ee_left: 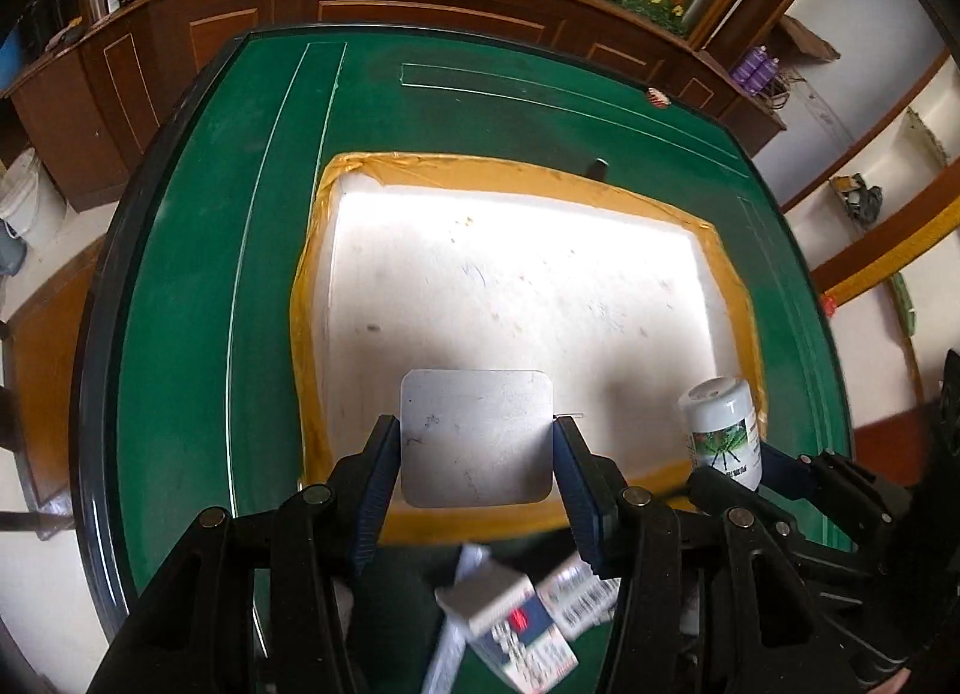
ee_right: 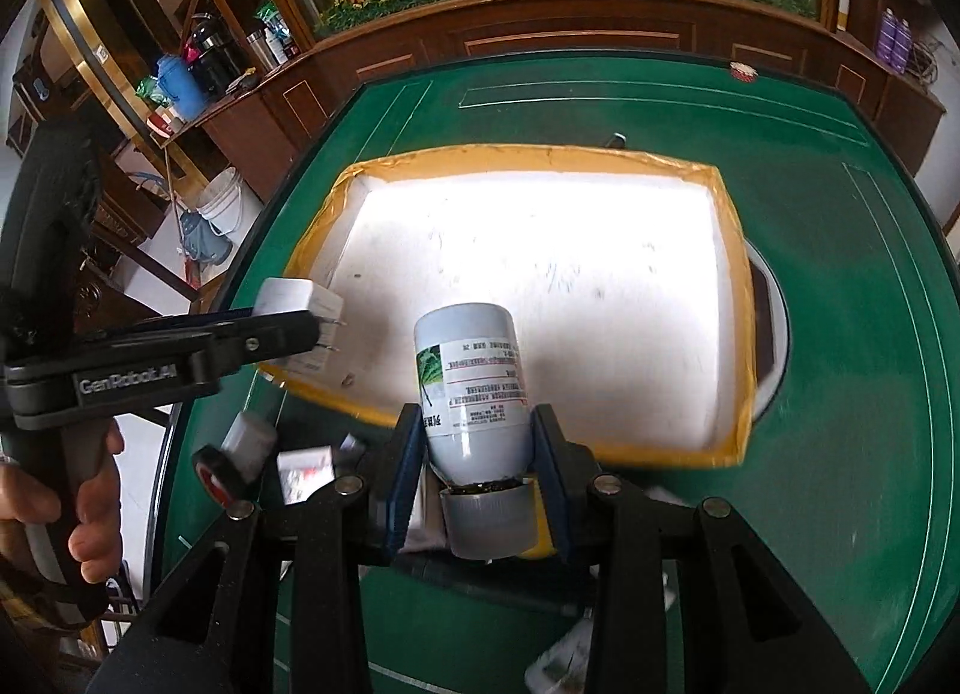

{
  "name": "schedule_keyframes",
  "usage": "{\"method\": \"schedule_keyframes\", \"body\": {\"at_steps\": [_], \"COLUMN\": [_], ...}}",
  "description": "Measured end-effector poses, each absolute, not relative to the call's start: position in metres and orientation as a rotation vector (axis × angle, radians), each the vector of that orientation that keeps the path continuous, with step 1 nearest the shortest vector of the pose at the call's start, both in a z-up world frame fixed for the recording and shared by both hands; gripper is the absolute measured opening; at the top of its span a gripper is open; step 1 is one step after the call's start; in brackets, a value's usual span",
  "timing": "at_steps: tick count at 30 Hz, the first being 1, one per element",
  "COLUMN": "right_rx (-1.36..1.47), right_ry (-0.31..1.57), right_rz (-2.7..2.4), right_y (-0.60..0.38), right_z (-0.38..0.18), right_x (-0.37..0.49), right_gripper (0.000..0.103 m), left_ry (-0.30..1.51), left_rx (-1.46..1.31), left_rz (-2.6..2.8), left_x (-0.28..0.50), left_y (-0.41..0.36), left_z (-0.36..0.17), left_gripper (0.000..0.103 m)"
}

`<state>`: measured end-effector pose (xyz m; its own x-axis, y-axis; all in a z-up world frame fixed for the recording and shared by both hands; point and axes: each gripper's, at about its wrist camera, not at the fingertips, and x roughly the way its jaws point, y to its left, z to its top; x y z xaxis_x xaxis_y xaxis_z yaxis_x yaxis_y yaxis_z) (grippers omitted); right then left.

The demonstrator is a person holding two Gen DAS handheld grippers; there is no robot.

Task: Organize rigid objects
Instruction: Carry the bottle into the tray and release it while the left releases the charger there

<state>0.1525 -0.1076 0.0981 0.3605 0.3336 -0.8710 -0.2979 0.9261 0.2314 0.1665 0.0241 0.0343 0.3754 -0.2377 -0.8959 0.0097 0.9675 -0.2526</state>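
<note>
Left wrist view: I am clamping my left gripper (ee_left: pixel 475 445) fingers on the flat square white charger block (ee_left: pixel 476 437) at lower centre, over the yellow-taped white box (ee_left: pixel 522 298). My right gripper (ee_right: pixel 474 472) is gripping the white plastic labelled bottle (ee_right: pixel 471 388) at centre frame.

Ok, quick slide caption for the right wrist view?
Right gripper carries a white bottle toward the yellow-rimmed tray; left gripper holds a white charger.

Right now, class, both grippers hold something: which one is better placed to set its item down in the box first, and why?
Left, though narrowly. The left gripper holds its white adapter over the box's near edge, already inside the rim. The right gripper holds the bottle with its cap end outside the rim.
</note>
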Motion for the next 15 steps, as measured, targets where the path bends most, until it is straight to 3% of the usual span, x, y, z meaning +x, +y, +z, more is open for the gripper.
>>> {"method": "schedule_keyframes", "body": {"at_steps": [15], "right_rx": [0.0], "right_ry": [1.242], "right_rz": [0.402], "right_y": [-0.103], "right_z": [0.048], "right_x": [0.204], "right_gripper": [0.035], "left_ry": [1.256], "left_rx": [-0.138], "left_rz": [-0.073], "left_x": [0.188], "left_y": [0.017], "left_z": [-0.017], "left_gripper": [0.054]}}
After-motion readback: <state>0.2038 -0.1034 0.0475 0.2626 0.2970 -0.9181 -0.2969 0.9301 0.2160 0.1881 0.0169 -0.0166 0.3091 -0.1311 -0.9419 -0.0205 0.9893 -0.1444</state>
